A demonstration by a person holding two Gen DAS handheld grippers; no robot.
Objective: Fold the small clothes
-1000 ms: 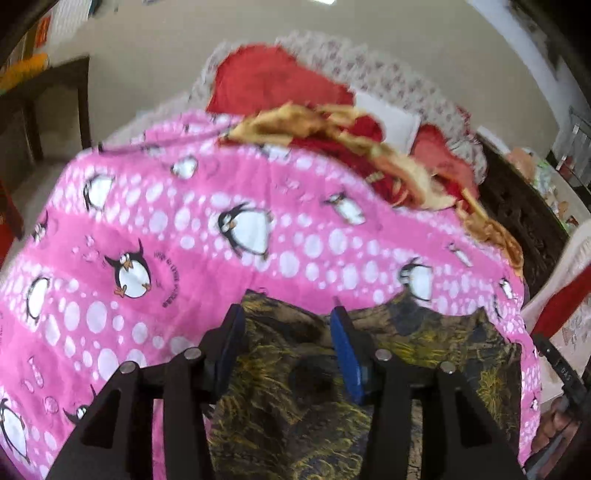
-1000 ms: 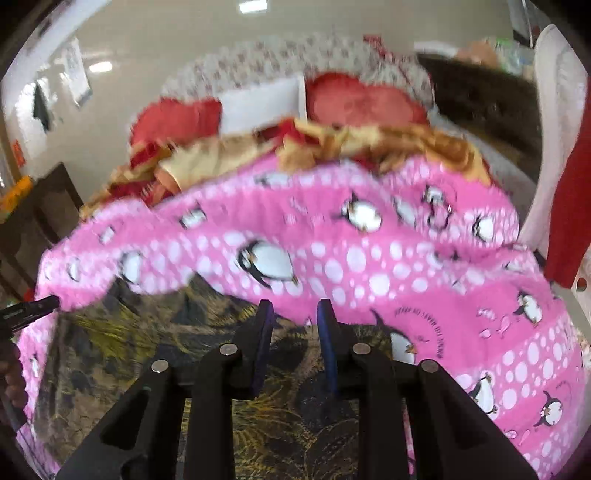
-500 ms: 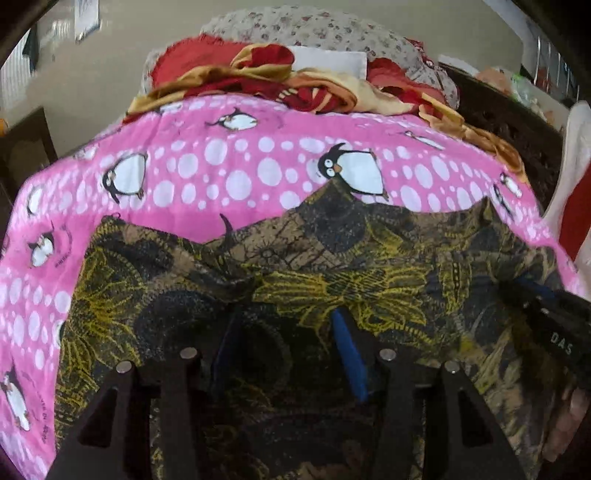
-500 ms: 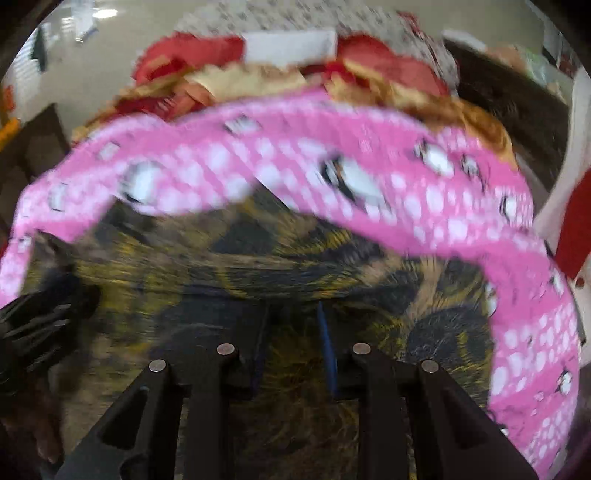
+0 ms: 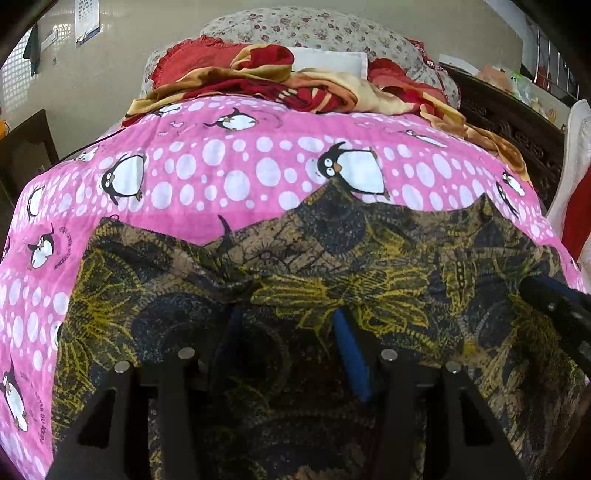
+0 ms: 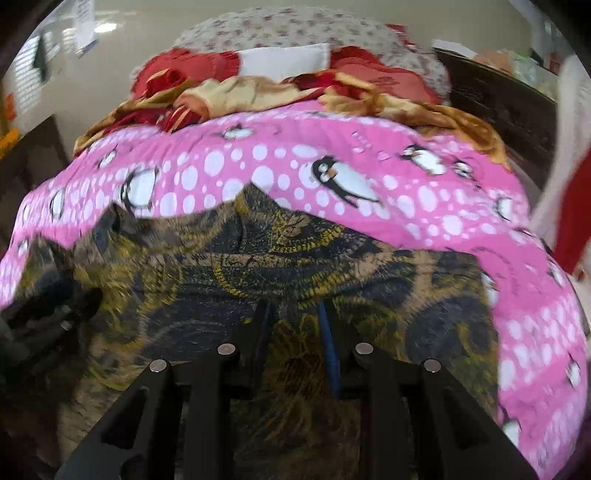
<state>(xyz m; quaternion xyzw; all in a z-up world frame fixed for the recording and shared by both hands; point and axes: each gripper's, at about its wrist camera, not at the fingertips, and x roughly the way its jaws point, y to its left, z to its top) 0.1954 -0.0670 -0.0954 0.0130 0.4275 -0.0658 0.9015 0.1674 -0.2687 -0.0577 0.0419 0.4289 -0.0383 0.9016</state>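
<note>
A bed [image 5: 44,280] covered by a pink penguin-print cotton sheet [image 5: 236,173] stretches ahead of both grippers, with crumpled red-and-gold blankets [image 5: 314,88] and a floral pillow [image 5: 317,29] heaped at its far end. Directly beneath and around the grippers lies the dark brown-and-yellow patterned cloth garment [image 5: 369,266], spread mostly flat, wrinkled, no fold visible yet, so the folding seems barely begun. The left gripper [image 5: 286,321] rests on it with fingers spread apart; the right gripper [image 6: 293,314] sits on it narrowly parted, and whether cloth is pinched between them I cannot tell.
</note>
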